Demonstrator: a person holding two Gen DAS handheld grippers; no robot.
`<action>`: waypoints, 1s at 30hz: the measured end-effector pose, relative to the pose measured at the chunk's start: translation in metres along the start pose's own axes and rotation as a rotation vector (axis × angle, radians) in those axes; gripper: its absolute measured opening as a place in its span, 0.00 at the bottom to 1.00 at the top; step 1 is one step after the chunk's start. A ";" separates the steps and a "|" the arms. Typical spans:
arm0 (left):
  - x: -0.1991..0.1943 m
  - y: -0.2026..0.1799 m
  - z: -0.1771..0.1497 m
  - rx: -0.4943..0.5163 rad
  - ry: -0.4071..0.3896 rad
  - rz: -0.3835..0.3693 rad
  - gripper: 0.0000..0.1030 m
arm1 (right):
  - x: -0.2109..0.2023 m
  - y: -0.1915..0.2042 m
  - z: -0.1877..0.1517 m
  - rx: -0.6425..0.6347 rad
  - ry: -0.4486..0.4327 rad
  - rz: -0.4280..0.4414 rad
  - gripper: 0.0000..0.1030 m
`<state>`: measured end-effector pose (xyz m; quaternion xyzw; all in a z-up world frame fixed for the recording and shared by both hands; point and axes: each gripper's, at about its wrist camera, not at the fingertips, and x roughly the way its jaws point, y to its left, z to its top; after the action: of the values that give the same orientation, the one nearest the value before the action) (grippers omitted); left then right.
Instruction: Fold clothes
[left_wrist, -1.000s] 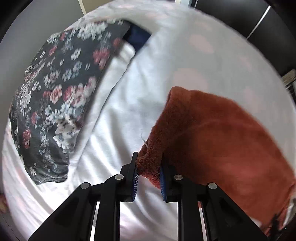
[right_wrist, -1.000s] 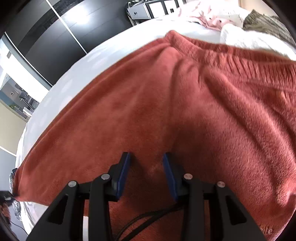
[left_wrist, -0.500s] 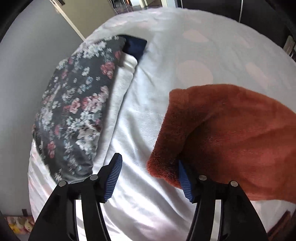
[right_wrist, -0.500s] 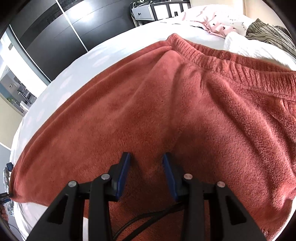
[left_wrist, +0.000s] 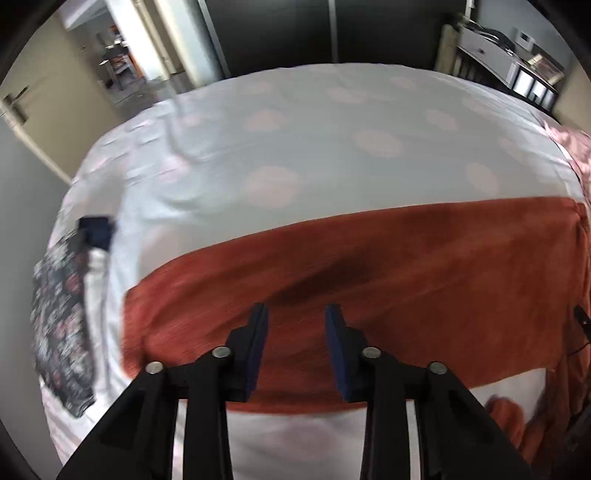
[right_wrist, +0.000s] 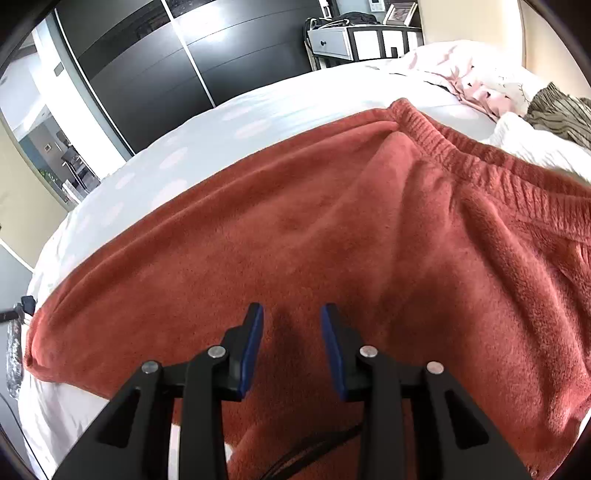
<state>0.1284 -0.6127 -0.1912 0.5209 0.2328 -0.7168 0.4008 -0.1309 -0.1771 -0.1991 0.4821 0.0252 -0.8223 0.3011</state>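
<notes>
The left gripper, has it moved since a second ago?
Yes. The left gripper let go of the fleece pants' leg end and swung away from the floral garment, now hovering over the leg, jaws partly closing, nothing between.

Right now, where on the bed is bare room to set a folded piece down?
Widest free patch: dotted sheet beyond the rust fleece pants. A narrower strip lies on the pants' near side. Crowded: floral garment at left, pink and striped clothes at right.

A bed (left_wrist: 332, 155) covered with a white sheet dotted in pale pink fills the room. Behind it a dark glossy wardrobe (right_wrist: 155, 66) with sliding doors is seen, daylight reflected on its panels. A white shelf unit (right_wrist: 365, 40) stands by a cream wall. An open doorway (left_wrist: 122, 62) is seen at the left.
</notes>
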 end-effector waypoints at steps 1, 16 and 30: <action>0.009 -0.014 0.009 0.012 0.009 -0.012 0.29 | 0.002 0.002 0.000 -0.006 0.002 -0.002 0.31; 0.139 -0.092 0.096 0.035 0.176 0.022 0.19 | 0.037 0.013 -0.004 -0.167 0.059 -0.131 0.31; 0.103 -0.130 0.139 0.022 0.102 -0.034 0.18 | 0.033 0.008 -0.008 -0.193 0.062 -0.140 0.31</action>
<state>-0.0693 -0.6772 -0.2493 0.5571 0.2538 -0.6986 0.3706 -0.1321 -0.1967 -0.2277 0.4730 0.1469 -0.8199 0.2872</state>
